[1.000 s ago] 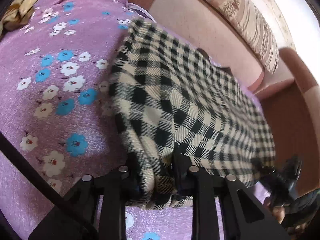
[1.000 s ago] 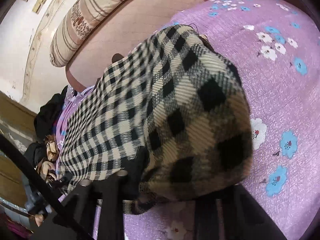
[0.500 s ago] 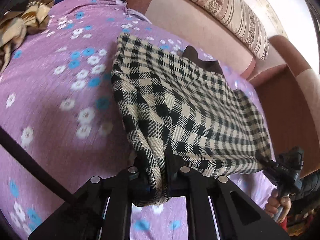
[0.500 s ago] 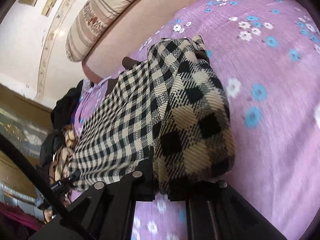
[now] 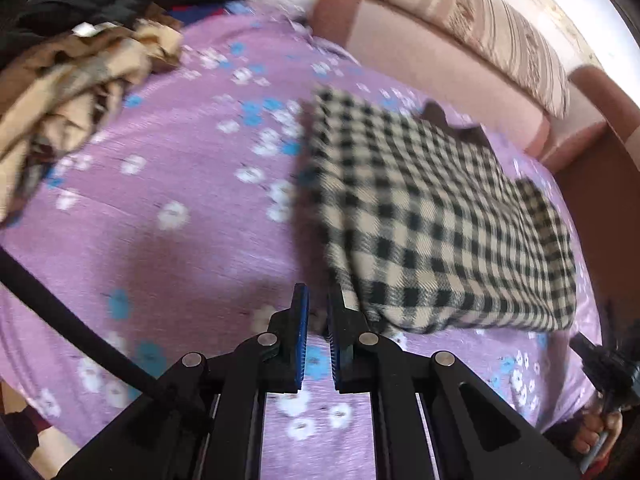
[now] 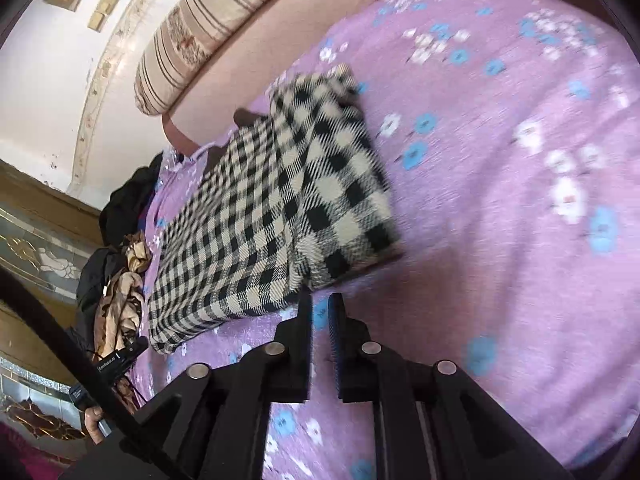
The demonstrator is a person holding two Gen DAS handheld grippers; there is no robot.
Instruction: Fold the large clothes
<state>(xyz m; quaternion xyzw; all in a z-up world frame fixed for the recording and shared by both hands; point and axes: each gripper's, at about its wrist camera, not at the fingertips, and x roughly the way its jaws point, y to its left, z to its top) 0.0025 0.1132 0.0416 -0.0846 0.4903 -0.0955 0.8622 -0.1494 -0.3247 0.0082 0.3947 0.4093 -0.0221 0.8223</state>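
Now both tongs hover empty just short of the checked garment's near edge, left tongs (image 5: 317, 314) and right tongs (image 6: 320, 314) each parted by a narrow gap. Beyond them the checked garment (image 5: 432, 216) lies folded flat on the purple floral bed (image 5: 168, 184), with the striped bolster (image 5: 472, 20) past it.

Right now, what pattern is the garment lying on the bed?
The garment is a black-and-cream check, lying on the purple floral bedsheet. Left wrist view shows it best.
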